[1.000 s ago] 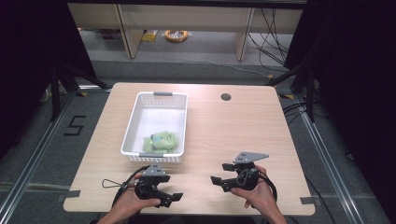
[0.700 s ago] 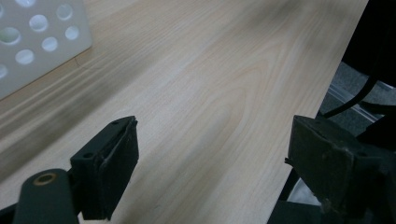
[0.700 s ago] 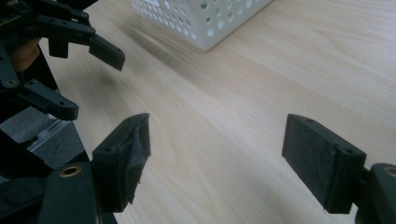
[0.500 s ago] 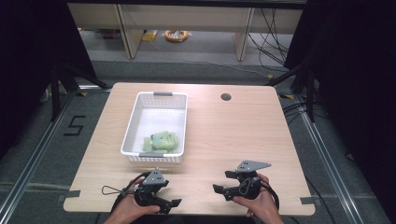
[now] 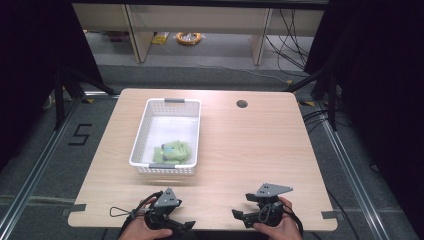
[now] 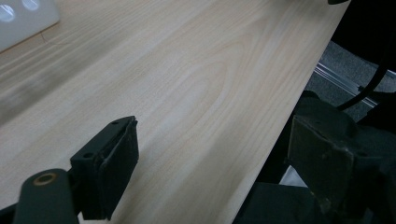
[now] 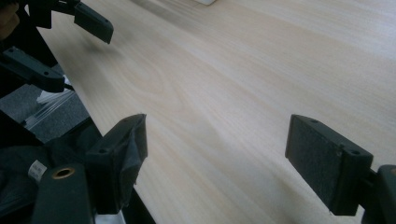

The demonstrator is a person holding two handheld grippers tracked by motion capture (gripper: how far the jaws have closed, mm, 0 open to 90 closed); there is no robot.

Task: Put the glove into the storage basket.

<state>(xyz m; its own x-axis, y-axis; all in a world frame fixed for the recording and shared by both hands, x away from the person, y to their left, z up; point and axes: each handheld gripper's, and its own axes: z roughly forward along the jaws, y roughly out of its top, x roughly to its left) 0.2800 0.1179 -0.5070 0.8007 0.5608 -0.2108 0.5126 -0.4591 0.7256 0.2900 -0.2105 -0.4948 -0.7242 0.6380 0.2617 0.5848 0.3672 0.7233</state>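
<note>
High view: one white basket (image 5: 167, 137) on the desk (image 5: 250, 150) holds one green cloth bundle (image 5: 172, 152); two grippers, left gripper (image 5: 181, 228) and right gripper (image 5: 239, 216), at the near edge. Left gripper view: jaws wide, empty. Right gripper view: jaws just opened wide, nothing between.

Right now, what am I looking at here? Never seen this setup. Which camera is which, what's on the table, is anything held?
No robot arm here: a person holds a handheld two-jaw gripper in each hand. The high view looks down from above the person's side of the wooden table; the left gripper and right gripper sit near its near edge. The other two pictures come from cameras riding on the grippers, looking along their own black jaws.

On the table stands a white basket with a green soft item inside, at its near end. A small dark round hole sits near the far edge.

Nothing is held. Both grippers' jaws stand apart over bare wood; the right ones have just been opening, with nothing between them.
</note>
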